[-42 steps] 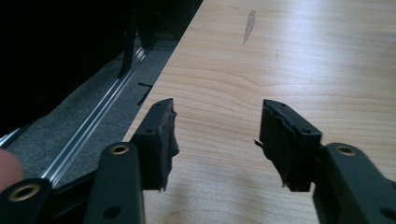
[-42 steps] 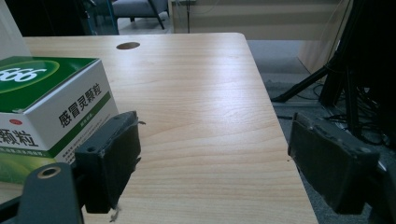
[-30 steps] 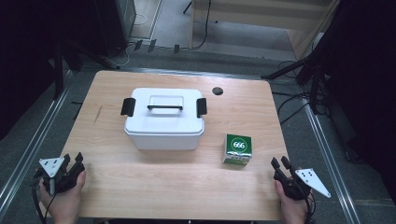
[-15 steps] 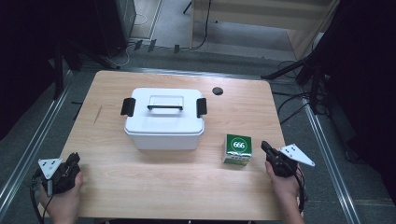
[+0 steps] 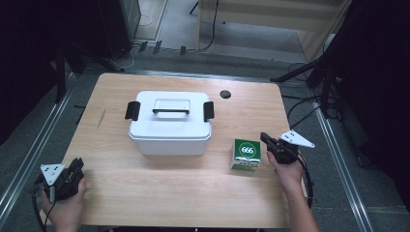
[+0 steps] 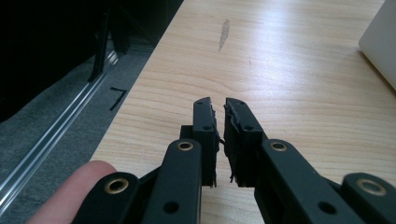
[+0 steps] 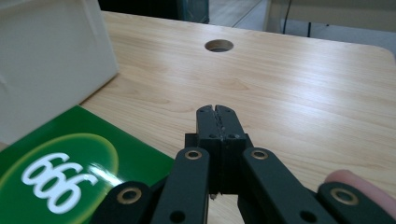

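Note:
A white lidded box with a black handle and side latches stands mid-table; its corner shows in the left gripper view. To its right sits a green carton marked 666, seen close in the right gripper view. My right gripper is shut and empty, just right of the carton's top; its jaws meet over bare wood. My left gripper rests at the table's front left corner. Its jaws have just been closing and now stand shut but for a thin slit, with nothing between them.
The wooden table has a round cable hole at the back right, also ahead of the right gripper. A grey floor with a metal rail runs beside the table's left edge. Dark stands and cables lie behind the table.
The right gripper shut its jaws and moved forward and left from the front right corner to beside the green carton. The left gripper shut its jaws and stayed in place.

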The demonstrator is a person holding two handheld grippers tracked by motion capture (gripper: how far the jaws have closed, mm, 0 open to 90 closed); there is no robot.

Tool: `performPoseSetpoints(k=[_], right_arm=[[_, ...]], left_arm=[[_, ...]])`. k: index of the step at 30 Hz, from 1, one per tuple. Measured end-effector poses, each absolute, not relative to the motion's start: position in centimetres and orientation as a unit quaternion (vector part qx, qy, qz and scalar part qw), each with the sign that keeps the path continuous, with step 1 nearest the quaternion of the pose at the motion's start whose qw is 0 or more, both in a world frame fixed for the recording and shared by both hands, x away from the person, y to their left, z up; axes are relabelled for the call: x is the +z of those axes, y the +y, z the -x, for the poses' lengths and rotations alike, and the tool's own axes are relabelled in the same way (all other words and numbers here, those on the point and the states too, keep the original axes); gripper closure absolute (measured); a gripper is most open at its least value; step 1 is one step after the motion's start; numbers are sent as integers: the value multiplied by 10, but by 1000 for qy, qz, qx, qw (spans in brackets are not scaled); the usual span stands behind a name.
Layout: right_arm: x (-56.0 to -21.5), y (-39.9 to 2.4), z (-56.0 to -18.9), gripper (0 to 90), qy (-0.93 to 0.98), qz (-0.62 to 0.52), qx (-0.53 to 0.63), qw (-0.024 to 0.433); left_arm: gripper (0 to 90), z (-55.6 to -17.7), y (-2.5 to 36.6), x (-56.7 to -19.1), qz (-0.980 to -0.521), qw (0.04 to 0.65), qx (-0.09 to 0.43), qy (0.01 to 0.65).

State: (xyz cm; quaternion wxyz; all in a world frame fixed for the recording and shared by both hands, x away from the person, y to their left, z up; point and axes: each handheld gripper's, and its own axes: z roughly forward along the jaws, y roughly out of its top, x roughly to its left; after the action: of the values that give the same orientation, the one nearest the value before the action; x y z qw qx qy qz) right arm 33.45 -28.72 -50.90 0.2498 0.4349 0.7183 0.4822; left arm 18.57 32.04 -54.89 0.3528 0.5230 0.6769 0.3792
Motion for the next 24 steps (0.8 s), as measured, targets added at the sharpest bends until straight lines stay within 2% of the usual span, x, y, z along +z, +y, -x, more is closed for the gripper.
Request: performPoseSetpoints(k=[9, 24], right_arm=[[-516, -282, -337, 900, 730, -431, 482, 221], [-522, -252, -308, 900, 772, -343, 505, 175]], left_arm=[[829, -185, 321, -549, -522, 357, 378, 676], [828, -186, 320, -549, -526, 357, 378, 673]])
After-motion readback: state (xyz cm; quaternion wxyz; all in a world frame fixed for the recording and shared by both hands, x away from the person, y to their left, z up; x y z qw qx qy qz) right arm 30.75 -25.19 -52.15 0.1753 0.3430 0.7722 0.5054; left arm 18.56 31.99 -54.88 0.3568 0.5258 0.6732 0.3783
